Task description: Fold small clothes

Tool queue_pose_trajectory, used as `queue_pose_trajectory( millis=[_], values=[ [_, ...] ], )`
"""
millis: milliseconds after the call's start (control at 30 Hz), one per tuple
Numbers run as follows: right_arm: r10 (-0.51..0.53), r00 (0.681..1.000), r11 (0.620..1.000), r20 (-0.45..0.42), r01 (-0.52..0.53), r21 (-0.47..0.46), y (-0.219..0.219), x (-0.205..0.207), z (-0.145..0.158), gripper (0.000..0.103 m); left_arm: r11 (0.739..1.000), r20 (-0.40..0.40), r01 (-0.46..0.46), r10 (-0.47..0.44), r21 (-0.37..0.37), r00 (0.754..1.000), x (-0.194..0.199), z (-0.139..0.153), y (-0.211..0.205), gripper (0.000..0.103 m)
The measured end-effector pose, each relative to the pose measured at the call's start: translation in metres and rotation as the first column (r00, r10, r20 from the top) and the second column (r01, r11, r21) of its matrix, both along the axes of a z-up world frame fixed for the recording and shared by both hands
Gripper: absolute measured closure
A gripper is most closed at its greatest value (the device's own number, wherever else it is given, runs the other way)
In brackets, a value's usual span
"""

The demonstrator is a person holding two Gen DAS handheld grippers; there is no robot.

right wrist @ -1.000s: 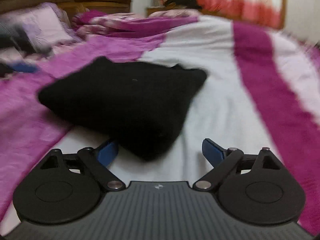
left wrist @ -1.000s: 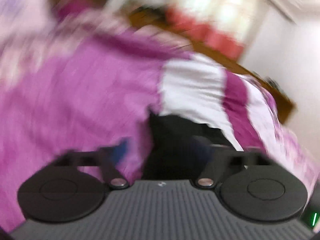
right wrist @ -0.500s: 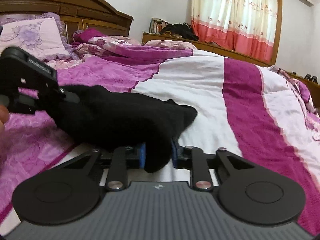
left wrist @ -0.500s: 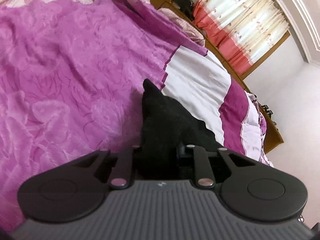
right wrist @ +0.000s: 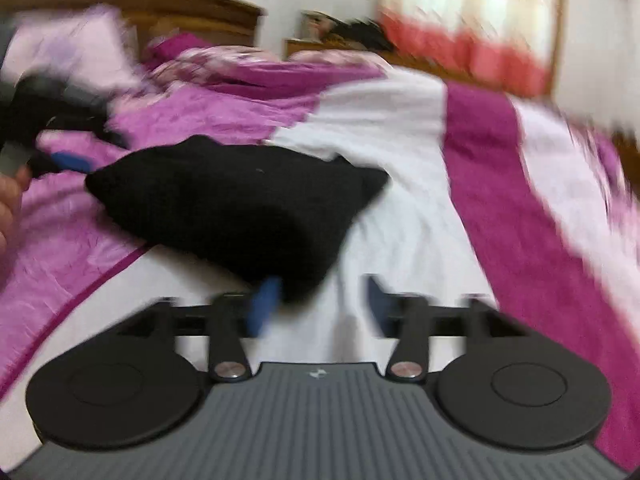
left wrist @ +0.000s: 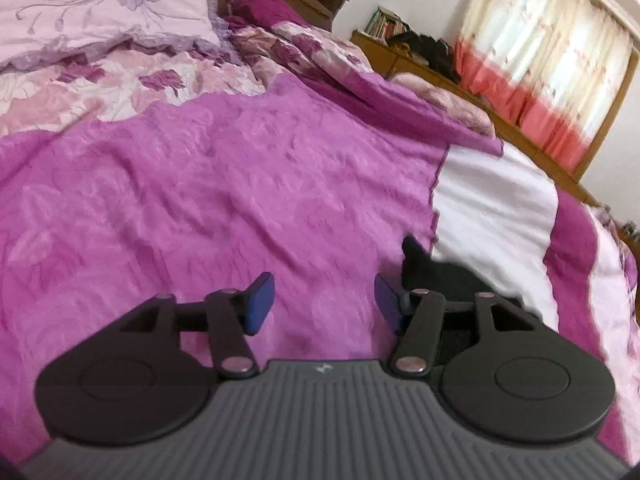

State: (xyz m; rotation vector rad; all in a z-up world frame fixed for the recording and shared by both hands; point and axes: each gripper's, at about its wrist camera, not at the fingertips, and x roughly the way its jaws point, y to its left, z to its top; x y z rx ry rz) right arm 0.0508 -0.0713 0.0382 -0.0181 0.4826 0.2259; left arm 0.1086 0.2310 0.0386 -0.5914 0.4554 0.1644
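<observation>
The left gripper (left wrist: 324, 300) has its blue pads (left wrist: 260, 302) apart and is opening, with only the magenta bedspread (left wrist: 200, 200) showing in the gap; nothing is held. The black garment (left wrist: 448, 276) lies off to its right, behind the right-hand finger linkage, so only a pointed corner and a strip of it can be seen there. The gripper's own body covers whatever lies nearest the camera.

The right gripper (right wrist: 316, 304) is also released and opening. Its view is smeared by motion, so edges are soft. The near corner of the black garment (right wrist: 240, 208) hangs just by the left blue pad (right wrist: 264, 304), and it seems to overlap that pad rather than be pressed by it; the right pad stands clear over white cloth.

From this side the garment is a dark, thick, roughly rectangular bundle, apparently folded, lying across the seam where the magenta spread meets the white stripe (right wrist: 380, 128) of the cover. No weave, label or sleeve can be made out. Beyond its far left corner the other gripper (right wrist: 60, 152) is a dark blur with a blue tip, and part of a hand (right wrist: 10, 204) is cut off by the frame edge.

Farther out are a pale floral pillow (left wrist: 100, 4), a wooden headboard (right wrist: 132, 4) and red-and-cream curtains (left wrist: 540, 72).
</observation>
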Motion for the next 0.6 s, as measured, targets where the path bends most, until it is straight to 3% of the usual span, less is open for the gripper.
queue_pose_trajectory(
  millis=[33, 67, 133, 167, 233, 300, 367, 433, 467, 500, 600],
  values=[
    [-0.01, 1.0, 0.995, -0.014, 0.011, 0.102, -0.015, -0.002, 0.002, 0.012, 0.99, 0.02, 0.065, -0.063, -0.125, 0.998, 0.006, -0.003, 0.014, 0.035],
    [-0.025, 0.999, 0.976, -0.034, 0.032, 0.216, -0.03, 0.0, 0.004, 0.009, 0.952, 0.039, 0.155, -0.15, -0.265, 0.988, 0.015, -0.009, 0.026, 0.02],
    [-0.04, 0.996, 0.926, -0.078, 0.067, 0.372, -0.048, 0.01, 0.006, 0.006, 0.841, 0.086, 0.295, -0.289, -0.454, 0.954, 0.032, -0.023, 0.039, 0.015],
    [-0.043, 0.993, 0.884, -0.112, 0.09, 0.458, -0.057, 0.019, 0.004, 0.004, 0.824, 0.072, 0.297, -0.3, -0.483, 0.951, 0.037, -0.028, 0.04, 0.014],
    [-0.005, 0.983, 0.797, -0.183, 0.114, 0.593, -0.067, 0.043, -0.002, 0.001, 0.857, -0.024, 0.236, -0.277, -0.459, 0.961, 0.046, -0.037, 0.038, 0.01],
    [0.033, 0.971, 0.741, -0.238, 0.136, 0.658, -0.067, 0.073, -0.012, 0.0, 0.879, -0.093, 0.26, -0.322, -0.401, 0.942, 0.059, -0.043, 0.029, 0.009],
    [0.044, 0.959, 0.745, -0.28, 0.155, 0.649, -0.063, 0.111, -0.023, 0.0, 0.871, -0.082, 0.324, -0.378, -0.369, 0.922, 0.066, -0.039, 0.021, 0.0],
    [0.095, 0.946, 0.731, -0.311, 0.146, 0.667, -0.062, 0.153, -0.029, 0.0, 0.824, -0.052, 0.378, -0.438, -0.421, 0.897, 0.073, -0.043, 0.019, 0.0],
    [0.173, 0.925, 0.73, -0.338, 0.11, 0.674, -0.059, 0.177, -0.028, 0.0, 0.803, -0.043, 0.382, -0.449, -0.457, 0.893, 0.076, -0.047, 0.02, 0.0],
    [0.247, 0.895, 0.737, -0.373, 0.076, 0.671, -0.054, 0.196, -0.026, 0.0, 0.805, -0.05, 0.377, -0.446, -0.458, 0.893, 0.077, -0.048, 0.019, 0.0],
    [0.39, 0.81, 0.723, -0.438, 0.025, 0.69, -0.04, 0.225, -0.024, 0.004, 0.811, -0.079, 0.46, -0.518, -0.362, 0.852, 0.082, -0.043, 0.0, 0.001]
  ],
)
